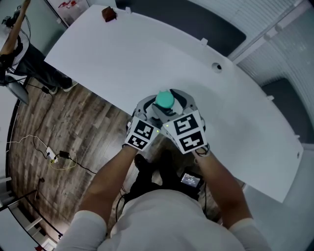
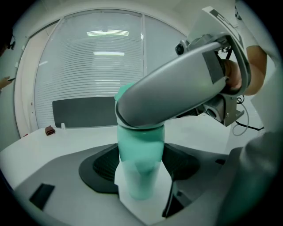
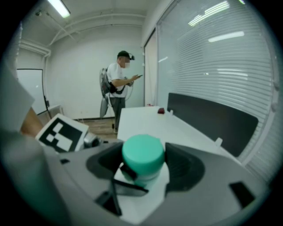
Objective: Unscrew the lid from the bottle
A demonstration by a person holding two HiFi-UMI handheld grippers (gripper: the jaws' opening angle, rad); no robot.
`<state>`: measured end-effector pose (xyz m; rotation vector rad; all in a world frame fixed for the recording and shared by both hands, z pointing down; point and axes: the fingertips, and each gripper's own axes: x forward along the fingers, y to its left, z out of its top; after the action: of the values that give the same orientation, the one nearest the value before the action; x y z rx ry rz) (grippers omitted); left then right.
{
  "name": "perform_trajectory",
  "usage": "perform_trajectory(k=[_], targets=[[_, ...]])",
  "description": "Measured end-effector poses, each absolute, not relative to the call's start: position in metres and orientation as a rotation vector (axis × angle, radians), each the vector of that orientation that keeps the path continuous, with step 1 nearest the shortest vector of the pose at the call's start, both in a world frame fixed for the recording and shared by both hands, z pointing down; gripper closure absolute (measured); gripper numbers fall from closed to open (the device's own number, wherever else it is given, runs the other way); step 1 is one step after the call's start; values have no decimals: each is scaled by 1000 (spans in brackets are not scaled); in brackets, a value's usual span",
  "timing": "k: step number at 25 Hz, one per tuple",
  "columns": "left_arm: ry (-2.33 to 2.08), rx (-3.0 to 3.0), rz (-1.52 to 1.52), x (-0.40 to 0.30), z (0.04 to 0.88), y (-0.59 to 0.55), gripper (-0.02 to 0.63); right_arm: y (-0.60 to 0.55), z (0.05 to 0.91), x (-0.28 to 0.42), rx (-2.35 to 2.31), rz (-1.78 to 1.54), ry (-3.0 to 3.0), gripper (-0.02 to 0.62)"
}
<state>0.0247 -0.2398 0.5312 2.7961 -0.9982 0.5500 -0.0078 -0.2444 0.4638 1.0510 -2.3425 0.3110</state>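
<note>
A teal bottle (image 2: 140,163) stands on the white table (image 1: 117,59) near its front edge. Its body sits between the dark pads of my left gripper (image 2: 140,170), which is shut on it. The round teal lid (image 3: 142,153) tops the bottle and also shows in the head view as the lid (image 1: 164,99). My right gripper (image 3: 142,164) is shut on that lid from the sides; its grey jaw crosses the bottle top in the left gripper view. Both marker cubes, left (image 1: 142,135) and right (image 1: 186,131), lie side by side just in front of the bottle.
A small brown object (image 1: 108,14) lies at the table's far left corner. A round hole (image 1: 216,66) sits near the far edge, beside a dark panel (image 2: 84,112). A person (image 3: 118,88) stands beyond the table end. Cables (image 1: 59,157) lie on the wooden floor.
</note>
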Motion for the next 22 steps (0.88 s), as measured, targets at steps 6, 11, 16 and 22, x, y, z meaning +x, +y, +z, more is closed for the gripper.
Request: perform_trajectory(k=[6,11,16,22], targets=[[-819,2856,587,29,532,-235,293,-239,464,-8,865,263,-2387,285],[-699,2894,616,31,532,-232,293,-236,464,-7,780,245,-2393,285],[-681,2896,615,31,532,-232,293,-236,464,-8,780,248,-2396,285],[-687,2890,610,30,532,-232,293,-236,464,-8,795,244,-2398,285]])
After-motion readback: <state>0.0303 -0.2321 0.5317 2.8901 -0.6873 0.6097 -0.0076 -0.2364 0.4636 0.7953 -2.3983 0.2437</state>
